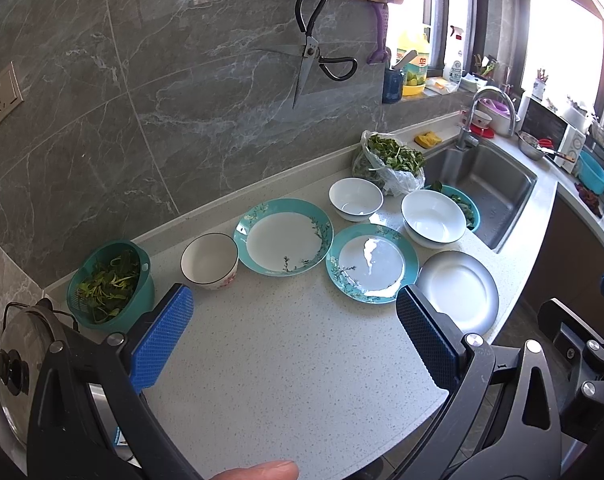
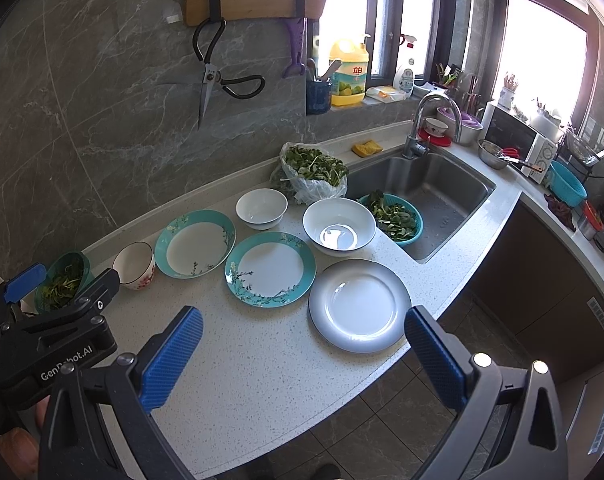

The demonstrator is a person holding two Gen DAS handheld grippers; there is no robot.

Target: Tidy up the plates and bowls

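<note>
On the speckled counter [image 1: 269, 360] lie two teal floral plates [image 1: 283, 237] [image 1: 370, 263], a grey-rimmed white plate [image 1: 458, 291], a large white bowl [image 1: 433, 217], a small white bowl [image 1: 355, 197] and a flowered cup-shaped bowl [image 1: 209, 260]. The right wrist view shows the same teal plates [image 2: 195, 243] [image 2: 270, 269], grey-rimmed plate [image 2: 360, 305], large bowl [image 2: 339, 226], small bowl [image 2: 261, 207] and flowered bowl [image 2: 134, 265]. My left gripper [image 1: 293, 312] hangs open above the counter, short of the dishes. Near the front edge my right gripper [image 2: 304, 334] is open too, close to the grey-rimmed plate. Neither holds anything.
A teal colander of greens [image 1: 110, 283] and a pot lid [image 1: 17, 368] stand at the left. A bag of greens [image 1: 390, 160], a teal basket of leaves [image 2: 394, 218] and the steel sink [image 2: 434, 196] lie to the right. Scissors [image 1: 310, 52] hang on the wall.
</note>
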